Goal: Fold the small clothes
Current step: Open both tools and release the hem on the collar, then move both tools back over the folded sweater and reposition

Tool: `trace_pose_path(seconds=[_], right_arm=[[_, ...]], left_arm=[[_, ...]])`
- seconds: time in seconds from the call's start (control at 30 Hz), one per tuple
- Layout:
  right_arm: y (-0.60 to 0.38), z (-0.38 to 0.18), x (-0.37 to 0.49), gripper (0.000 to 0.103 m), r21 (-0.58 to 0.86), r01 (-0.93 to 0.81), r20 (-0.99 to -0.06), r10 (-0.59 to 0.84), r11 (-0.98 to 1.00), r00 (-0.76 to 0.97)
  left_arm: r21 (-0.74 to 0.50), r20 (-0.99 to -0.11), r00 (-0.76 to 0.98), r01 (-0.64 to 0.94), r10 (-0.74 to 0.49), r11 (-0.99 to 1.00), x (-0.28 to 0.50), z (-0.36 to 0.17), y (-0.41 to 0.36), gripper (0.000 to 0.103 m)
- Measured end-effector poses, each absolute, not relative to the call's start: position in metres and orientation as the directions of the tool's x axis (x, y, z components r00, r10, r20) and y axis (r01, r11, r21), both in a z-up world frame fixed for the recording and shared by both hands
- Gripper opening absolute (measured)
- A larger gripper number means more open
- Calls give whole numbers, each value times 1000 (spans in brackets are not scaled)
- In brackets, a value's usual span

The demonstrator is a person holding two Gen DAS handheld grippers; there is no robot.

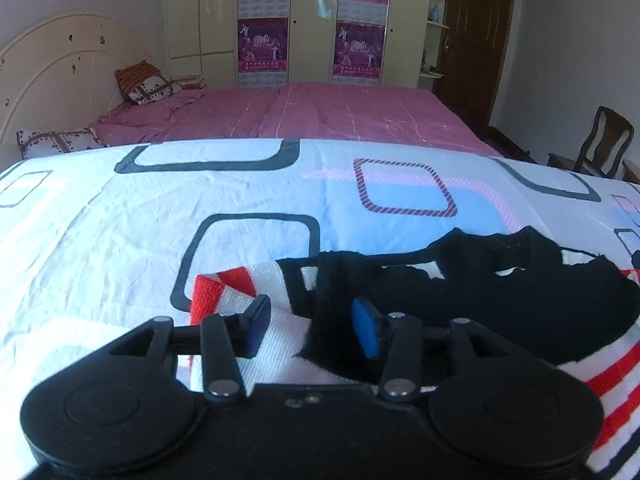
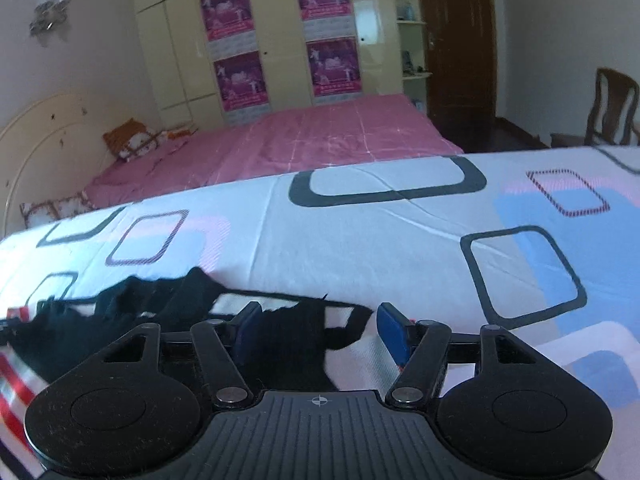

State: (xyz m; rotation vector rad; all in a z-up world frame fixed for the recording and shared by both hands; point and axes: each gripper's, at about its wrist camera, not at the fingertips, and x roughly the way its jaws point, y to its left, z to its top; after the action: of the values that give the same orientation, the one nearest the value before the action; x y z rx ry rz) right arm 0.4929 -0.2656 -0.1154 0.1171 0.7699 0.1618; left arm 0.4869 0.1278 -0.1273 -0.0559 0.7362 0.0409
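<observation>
A small knitted garment (image 1: 460,304), mostly black with white and red stripes, lies rumpled on a surface covered by a white sheet (image 1: 120,232) printed with rounded black squares and blue and pink patches; it sits toward the near edge of that sheet, directly under both claws, while the far edge of the sheet is bare. Beyond it stands a bed with a pink cover (image 1: 320,112), with a wardrobe (image 1: 208,12) hung with purple posters behind it and a wooden chair (image 1: 604,144) off to the right. The left claw (image 1: 312,326) hangs over the garment's striped end with its jaws parted, the blue pads clear of the cloth on either side of a black fold, gripping nothing. The right claw (image 2: 320,334) stands open as well, wider, above the black edge at the garment's other end, and likewise holds nothing. Judging from how things lie, this looks like the moment between folds: the piece is bunched rather than flat, and no tidy fold is finished (whether it is a sweater or a vest the views do not settle). The next move probably calls for each claw to pinch one edge or corner through a single layer, then spread or carry it across evenly so the knit does not drag or bunch.
</observation>
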Motion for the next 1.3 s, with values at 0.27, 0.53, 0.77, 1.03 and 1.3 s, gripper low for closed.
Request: trace_pose_path(seconds=[0.27, 0.53, 0.77, 1.03, 1.3], right_arm=[[-227, -113, 472, 47, 142, -205, -695, 245, 968, 676], [-181, -118, 451, 47, 128, -311, -700, 308, 942, 644], [-180, -134, 443, 47, 82, -310, -734, 268, 947, 624], [-244, -149, 433, 47, 66, -182, -753, 168, 981, 637], [-243, -141, 419, 47, 47, -159, -752, 140, 986, 644]], left_arm=[[-50, -645, 764, -9, -26, 999, 466, -97, 104, 50], [-86, -663, 739, 85, -120, 993, 450, -106, 57, 53], [-16, -709, 703, 53, -49, 998, 439, -137, 55, 53], [-19, -709, 705, -24, 3, 1000, 419, -141, 93, 57], [-18, -716, 697, -69, 35, 997, 411, -132, 94, 54]])
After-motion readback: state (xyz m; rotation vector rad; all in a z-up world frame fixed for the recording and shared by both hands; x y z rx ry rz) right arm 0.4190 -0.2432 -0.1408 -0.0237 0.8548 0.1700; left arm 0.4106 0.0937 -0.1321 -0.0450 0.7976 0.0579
